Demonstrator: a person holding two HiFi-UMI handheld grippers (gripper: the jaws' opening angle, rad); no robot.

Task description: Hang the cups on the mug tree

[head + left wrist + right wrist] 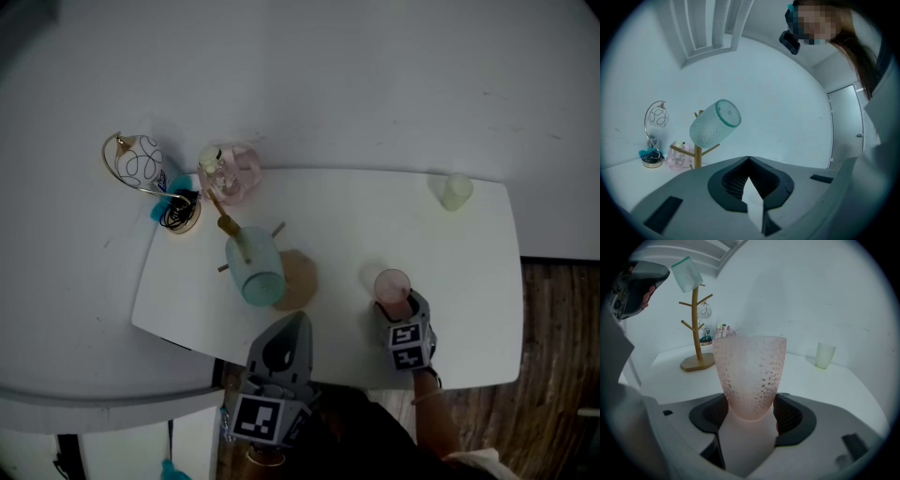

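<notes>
where the white table (469, 300) reaches its left end, a wire ornament (136, 159) stands beside a small teal object, and just right of them sits a pink see-through container (234, 173) with little bottles in it. next along is the wooden mug tree (300, 281), its round base flat on the table and its pegs angling out from the stem. a teal cup (253, 267) with a dimpled surface already hangs tilted on the top of the tree; the lower pegs are bare.

below the tree in the head view, the left gripper (300, 319) is off the near edge of the table and aims towards the tree. its own view shows the two jaws brought together at the tips with nothing between them, and the teal cup and tree well ahead of it.

further right, the pink cup (392, 283), speckled and translucent, stands upright on the table near the front edge, well apart from the tree. the right gripper (751, 404) comes at it from the near side, angled down, and its jaws are closed on the cup's lower part, one dark pad against each side.

at the far right corner, a pale yellow-green cup (457, 190) stands upright alone, well apart from both grippers.
</notes>
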